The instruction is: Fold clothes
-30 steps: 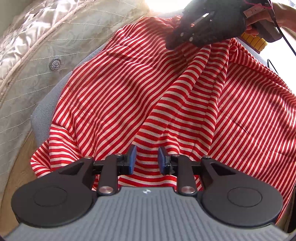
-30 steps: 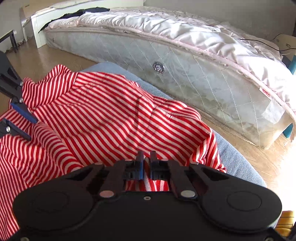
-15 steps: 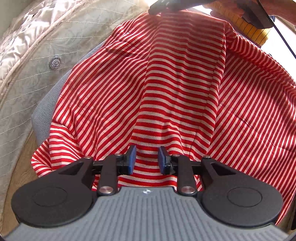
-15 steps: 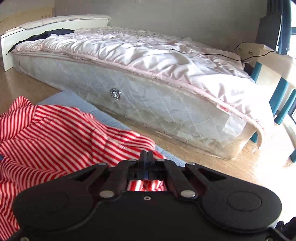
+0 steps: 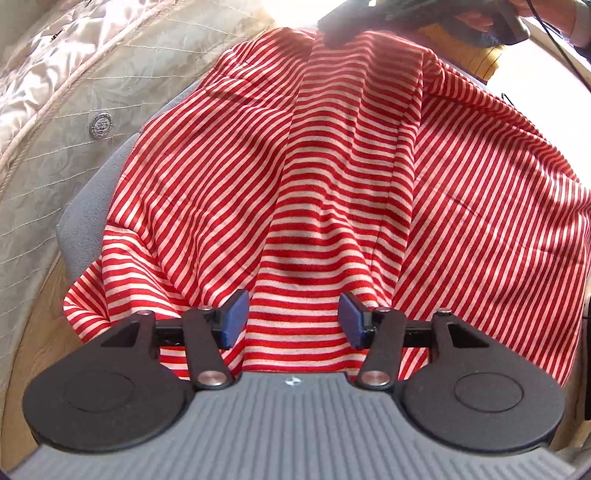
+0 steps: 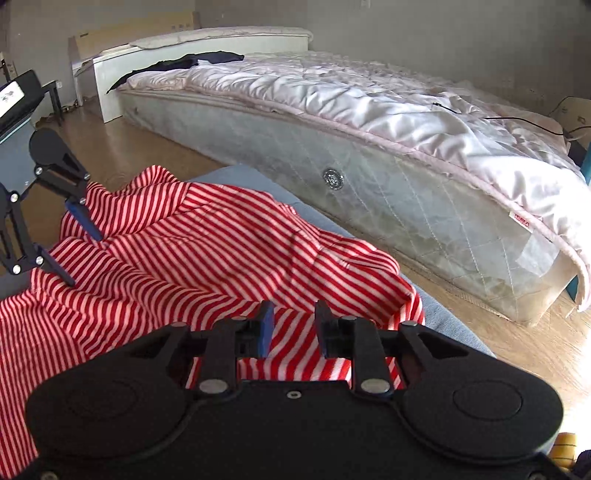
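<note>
A red-and-white striped garment lies spread over a grey-blue padded surface, with a long folded band running down its middle. My left gripper stands open over the near hem, its blue pads wide apart on either side of the band. At the far end of the cloth sits the right gripper, held by a hand. In the right wrist view the right gripper is open just above the striped garment. The left gripper shows at the left edge, fingers spread over the cloth.
A bare mattress with a rumpled pale quilt runs along the far side of the grey-blue surface. Wooden floor lies between them. A dark stand is at the far left.
The right gripper, shut on the cloth and lifted half a second ago, has come down and opened. The left gripper's fingers have spread much wider. The middle band now lies flatter.
</note>
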Demonstrator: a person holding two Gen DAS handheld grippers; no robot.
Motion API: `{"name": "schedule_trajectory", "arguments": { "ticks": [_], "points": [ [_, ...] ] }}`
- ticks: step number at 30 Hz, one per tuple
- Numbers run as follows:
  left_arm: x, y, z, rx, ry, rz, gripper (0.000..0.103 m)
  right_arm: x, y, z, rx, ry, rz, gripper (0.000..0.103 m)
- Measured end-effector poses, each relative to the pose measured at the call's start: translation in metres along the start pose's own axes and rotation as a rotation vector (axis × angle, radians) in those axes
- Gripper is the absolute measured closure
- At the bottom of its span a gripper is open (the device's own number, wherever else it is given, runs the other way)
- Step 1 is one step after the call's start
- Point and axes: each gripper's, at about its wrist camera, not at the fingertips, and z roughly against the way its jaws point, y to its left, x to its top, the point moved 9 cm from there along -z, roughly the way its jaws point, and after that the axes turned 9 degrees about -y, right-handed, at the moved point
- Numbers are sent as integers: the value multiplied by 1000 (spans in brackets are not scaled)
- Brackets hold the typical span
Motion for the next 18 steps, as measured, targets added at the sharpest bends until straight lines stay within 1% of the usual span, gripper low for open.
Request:
{"name": "schedule_trajectory", "arguments": {
  "ticks": [3, 5, 6, 7, 8, 10, 12, 14, 15, 16, 17, 18],
  "points": [
    [-6, 9, -13, 3, 28, 18, 40, -7, 16, 3, 27, 22, 41, 69],
    [-6, 11, -20, -28, 23, 49, 40, -11, 20, 4, 30, 36, 65, 65],
    [-7, 11, -23, -43, 23, 66, 47, -14, 21, 6, 35, 42, 72, 65],
    [-8, 11, -24, -53, 26, 78, 62, -17, 21, 8, 42, 47, 68, 63],
    [-6, 11, -21, -59, 21, 72, 89, -19, 21, 11, 52, 50, 59, 61],
    [-3, 11, -13, -72, 7, 54, 93, -24, 22, 20, 76, 59, 42, 58],
    [6, 21, 2, -46, -30, 18, 95, -28, 23, 28, 99, 67, 25, 54],
    [15, 36, 15, -13, -55, 11, 96, -31, 24, 38, 110, 71, 26, 45],
    [19, 44, 20, 9, -59, 12, 96, -32, 22, 44, 100, 69, 33, 42],
    [20, 51, 24, 35, -60, 1, 96, -30, 19, 49, 85, 60, 42, 34],
    [22, 58, 27, 62, -59, -11, 96, -28, 16, 53, 70, 50, 51, 29],
    [23, 63, 29, 82, -59, -18, 96, -27, 13, 57, 52, 45, 59, 28]
  ]
}}
